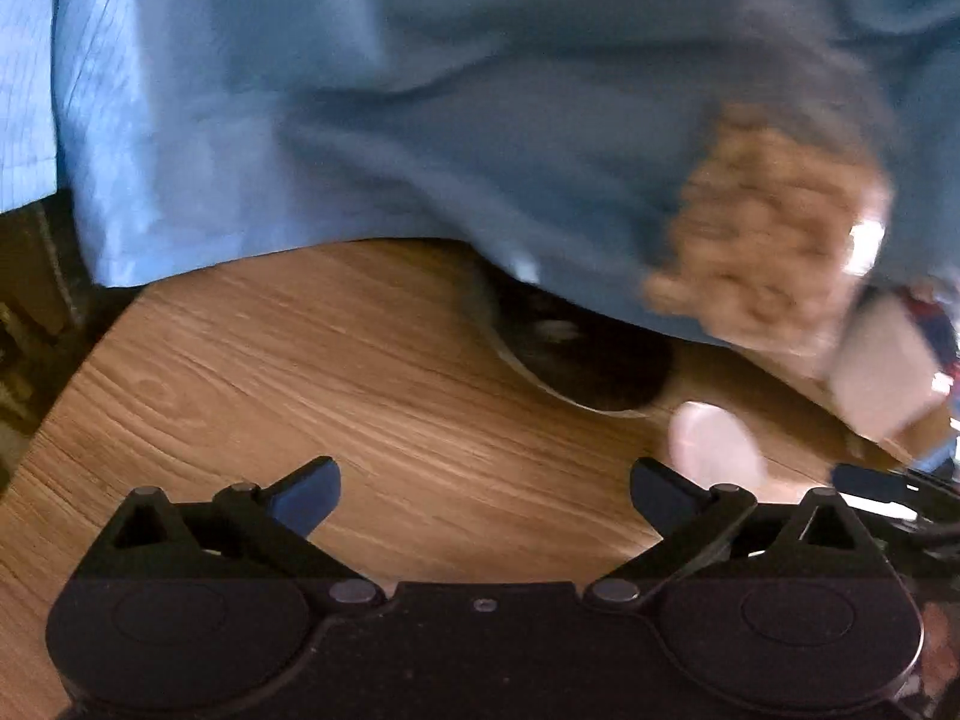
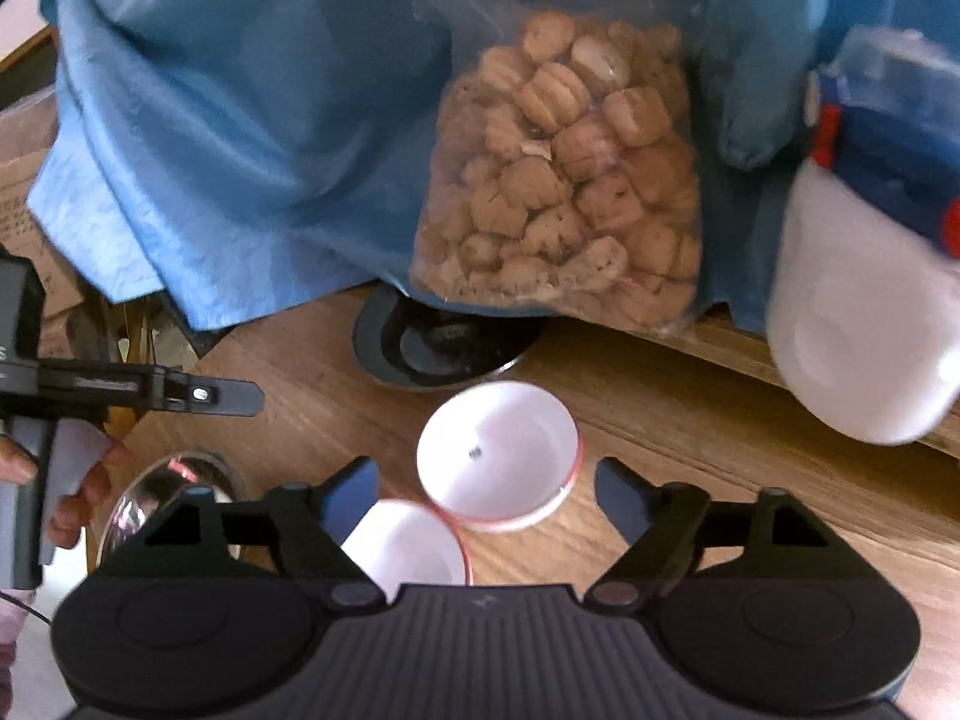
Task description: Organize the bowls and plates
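Observation:
In the right wrist view two white bowls with red rims sit side by side on the wooden table (image 2: 690, 420). The farther bowl (image 2: 498, 456) lies just ahead of my right gripper (image 2: 486, 480), which is open, its pads apart from the bowl. The nearer bowl (image 2: 408, 546) is partly hidden behind the gripper body. A dark plate (image 2: 432, 342) rests half under a blue cloth (image 2: 240, 150). A shiny metal bowl (image 2: 168, 492) sits at the left. My left gripper (image 1: 483, 480) is open over bare wood and holds nothing. Its view shows the dark plate (image 1: 570, 354) and one blurred white bowl (image 1: 714, 450).
A clear bag of biscuits (image 2: 564, 180) leans on the blue cloth behind the plate. A white sack with a blue and red label (image 2: 870, 300) stands at the right. A hand (image 2: 78, 480) holds the left gripper's handle at the left edge. Cardboard boxes (image 2: 24, 180) lie beyond the table's left side.

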Demonstrator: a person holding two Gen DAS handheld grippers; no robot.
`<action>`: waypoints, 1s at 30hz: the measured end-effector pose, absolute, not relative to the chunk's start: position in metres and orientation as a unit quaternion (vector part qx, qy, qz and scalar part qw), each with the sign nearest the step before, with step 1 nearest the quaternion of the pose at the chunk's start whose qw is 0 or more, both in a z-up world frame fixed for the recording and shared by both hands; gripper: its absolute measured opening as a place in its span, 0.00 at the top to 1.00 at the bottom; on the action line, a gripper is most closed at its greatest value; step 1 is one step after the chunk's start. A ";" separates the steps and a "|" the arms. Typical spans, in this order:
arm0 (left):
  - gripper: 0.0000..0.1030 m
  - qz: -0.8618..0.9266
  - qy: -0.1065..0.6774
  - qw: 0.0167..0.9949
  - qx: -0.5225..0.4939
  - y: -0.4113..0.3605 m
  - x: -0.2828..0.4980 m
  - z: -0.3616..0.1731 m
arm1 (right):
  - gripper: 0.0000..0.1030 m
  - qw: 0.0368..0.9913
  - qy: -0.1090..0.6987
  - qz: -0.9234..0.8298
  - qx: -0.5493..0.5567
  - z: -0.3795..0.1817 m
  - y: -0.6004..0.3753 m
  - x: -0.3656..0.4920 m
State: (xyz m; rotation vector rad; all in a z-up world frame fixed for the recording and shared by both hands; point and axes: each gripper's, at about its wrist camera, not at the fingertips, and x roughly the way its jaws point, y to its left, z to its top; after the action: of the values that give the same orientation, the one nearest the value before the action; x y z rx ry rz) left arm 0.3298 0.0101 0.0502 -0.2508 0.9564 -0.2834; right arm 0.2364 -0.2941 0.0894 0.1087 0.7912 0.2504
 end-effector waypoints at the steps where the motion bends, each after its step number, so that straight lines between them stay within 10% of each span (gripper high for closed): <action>1: 0.01 -0.127 0.460 0.871 -0.115 0.012 0.336 0.047 | 0.14 0.913 0.385 0.122 0.056 0.087 -0.295 0.244; 20: 0.01 -0.122 0.444 0.878 -0.132 -0.011 0.407 0.022 | 0.19 0.906 0.397 0.126 0.073 0.051 -0.288 0.337; 30: 0.16 -0.133 0.433 0.880 -0.147 -0.015 0.410 0.011 | 0.45 0.905 0.400 0.119 0.079 0.028 -0.283 0.347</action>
State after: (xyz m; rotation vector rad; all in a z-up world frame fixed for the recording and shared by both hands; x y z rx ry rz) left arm 0.4104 -0.0150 0.0107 -0.3066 0.9016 -0.2767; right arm 0.3468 -0.2828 0.0284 0.1624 0.8256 0.2457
